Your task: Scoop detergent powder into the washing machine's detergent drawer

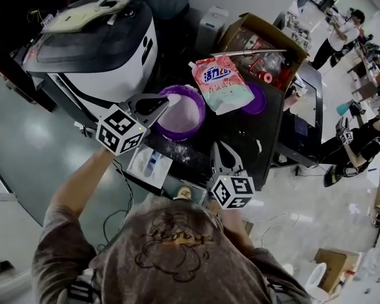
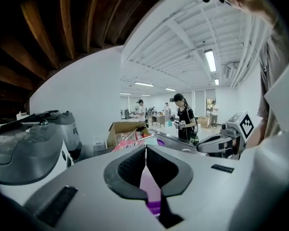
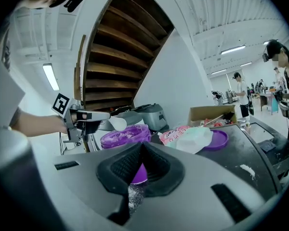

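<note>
L hand-held gripper (image 1: 158,106) is hanging over the round purple plastic tub (image 1: 201,114) of white detergent powder (image 1: 180,114). Its jaws are pinching tight on the handle of a small white plastic scoop (image 3: 118,123). The scoop bowl is sticking out past the tips, just above the tub rim; can't tell if it's loaded. R hand-held gripper (image 1: 221,147) is idling nearer the person, jaws pressed together w/ nothing in them. It's sitting over the black surface (image 1: 240,138), where some spilt powder (image 3: 248,170) is lying. The tub is standing on that surface beside a pink-and-white soft detergent pouch (image 1: 220,84) and a flat purple lid (image 1: 256,101). A white open drawer (image 1: 151,163) w/ a blue insert is showing below the surface's front edge, down-left of the tub. Prob. the detergent drawer, not certain.

Handling, my read: the scoop is looking light & stiff w/ a thin handle, so it could be twisting in the pads if gripped off-centre. Best taken mid-handle, bowl level. The powder is loose, spilling w/ any tilt or jolt. The tub is prob. light and liable to slide; R could be steadying its wall.
</note>
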A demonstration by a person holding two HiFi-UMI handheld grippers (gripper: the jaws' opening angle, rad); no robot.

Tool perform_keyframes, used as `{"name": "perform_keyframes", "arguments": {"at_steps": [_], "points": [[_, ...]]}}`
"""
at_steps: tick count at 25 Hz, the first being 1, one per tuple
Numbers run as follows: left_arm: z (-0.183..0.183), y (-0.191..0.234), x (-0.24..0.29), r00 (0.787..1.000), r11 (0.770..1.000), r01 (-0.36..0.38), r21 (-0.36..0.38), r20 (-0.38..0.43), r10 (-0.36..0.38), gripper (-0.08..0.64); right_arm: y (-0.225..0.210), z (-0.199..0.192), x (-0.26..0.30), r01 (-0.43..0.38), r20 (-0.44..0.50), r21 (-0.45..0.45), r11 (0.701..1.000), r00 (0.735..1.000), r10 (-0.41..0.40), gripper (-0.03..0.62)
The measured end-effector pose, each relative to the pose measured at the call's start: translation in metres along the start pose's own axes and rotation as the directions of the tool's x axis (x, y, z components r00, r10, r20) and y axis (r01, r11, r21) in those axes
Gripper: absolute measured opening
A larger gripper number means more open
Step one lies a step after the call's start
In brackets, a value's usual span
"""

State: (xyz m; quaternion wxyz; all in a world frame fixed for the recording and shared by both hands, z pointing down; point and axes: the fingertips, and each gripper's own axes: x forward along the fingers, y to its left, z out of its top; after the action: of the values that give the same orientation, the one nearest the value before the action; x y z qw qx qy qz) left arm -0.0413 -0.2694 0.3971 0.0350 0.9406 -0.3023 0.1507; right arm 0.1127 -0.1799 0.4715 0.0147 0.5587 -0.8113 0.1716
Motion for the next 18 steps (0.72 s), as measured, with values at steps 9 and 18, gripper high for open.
{"name": "perform_keyframes", "arguments": {"at_steps": [9,18], "points": [[-0.007,0.005,0.014,0.986,0.992,0.091,0.085,-0.150,-0.077,0.023,-0.008,0.003,-0.004,0.013,0.003,0.003,1.000,1.000,-0.013,0.002],[-0.022,-0.005,0.028,0.932,0.946,0.228,0.229,-0.332,-0.144,0.023,-0.012,0.002,-0.005,0.013,-0.001,0.008,1.000,1.000,-0.013,0.002]]}}
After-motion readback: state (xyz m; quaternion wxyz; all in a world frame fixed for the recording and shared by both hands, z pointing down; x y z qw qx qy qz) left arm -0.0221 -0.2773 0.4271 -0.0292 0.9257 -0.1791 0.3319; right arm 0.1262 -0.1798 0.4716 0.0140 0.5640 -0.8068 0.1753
